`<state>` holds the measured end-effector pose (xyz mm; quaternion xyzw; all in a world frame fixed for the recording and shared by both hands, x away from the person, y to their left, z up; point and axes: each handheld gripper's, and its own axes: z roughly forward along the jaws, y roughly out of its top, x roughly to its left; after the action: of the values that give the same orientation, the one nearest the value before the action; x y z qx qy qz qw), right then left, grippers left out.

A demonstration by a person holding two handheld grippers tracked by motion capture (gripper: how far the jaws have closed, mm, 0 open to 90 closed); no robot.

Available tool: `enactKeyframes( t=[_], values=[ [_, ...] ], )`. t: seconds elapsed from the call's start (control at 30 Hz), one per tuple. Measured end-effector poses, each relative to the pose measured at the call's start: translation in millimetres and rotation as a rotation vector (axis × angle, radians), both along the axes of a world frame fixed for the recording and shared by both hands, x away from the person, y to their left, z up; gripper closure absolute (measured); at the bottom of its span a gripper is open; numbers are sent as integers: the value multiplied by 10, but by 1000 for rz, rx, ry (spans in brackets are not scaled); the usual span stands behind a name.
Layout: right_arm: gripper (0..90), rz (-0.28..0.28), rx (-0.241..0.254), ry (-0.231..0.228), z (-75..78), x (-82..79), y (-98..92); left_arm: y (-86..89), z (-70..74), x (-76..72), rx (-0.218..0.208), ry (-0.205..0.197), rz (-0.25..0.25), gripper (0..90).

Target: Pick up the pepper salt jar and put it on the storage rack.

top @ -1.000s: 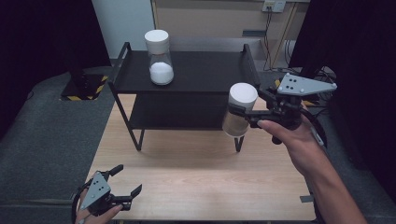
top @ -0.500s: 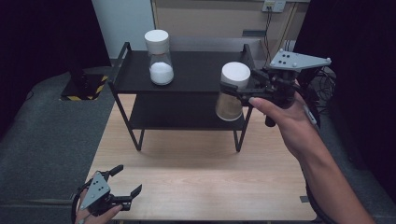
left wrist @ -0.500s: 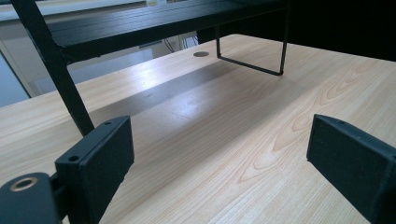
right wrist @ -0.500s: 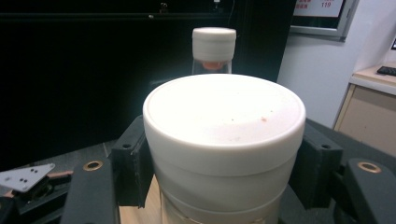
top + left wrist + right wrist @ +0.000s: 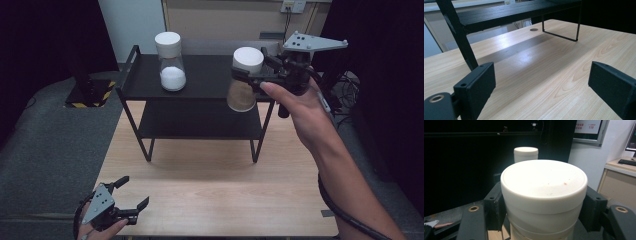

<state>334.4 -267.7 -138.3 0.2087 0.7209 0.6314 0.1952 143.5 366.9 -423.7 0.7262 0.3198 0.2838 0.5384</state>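
**A:** Jar (image 5: pixel 245 80) location? Status of both tongs?

**B:** White-lidded jar is clamped at the lid by the right tongs (image 5: pixel 250 75), held upper right of centre, above the black shelf (image 5: pixel 200 85). Left tongs (image 5: pixel 131 192) are spread wide, nothing gripped, lower left over the worktop (image 5: pixel 220 190).

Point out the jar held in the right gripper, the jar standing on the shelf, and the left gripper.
held jar (image 5: pixel 248 61), high view, on its white lid.
standing jar (image 5: pixel 173 78), high view, on the white powder inside.
left gripper (image 5: pixel 133 193), high view, midway between its open fingertips.
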Motion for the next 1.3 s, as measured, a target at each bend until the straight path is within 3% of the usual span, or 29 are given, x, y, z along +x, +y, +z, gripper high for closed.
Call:
enactKeyframes(
  t=[0.37, 1.3],
  values=[
    [347, -20, 4, -3, 74, 168, 90, 6, -6, -1, -1, 0, 2, 61],
    [347, -32, 11, 3, 42, 473, 311, 14, -16, 18, -8, 5, -5, 62]
  ],
)
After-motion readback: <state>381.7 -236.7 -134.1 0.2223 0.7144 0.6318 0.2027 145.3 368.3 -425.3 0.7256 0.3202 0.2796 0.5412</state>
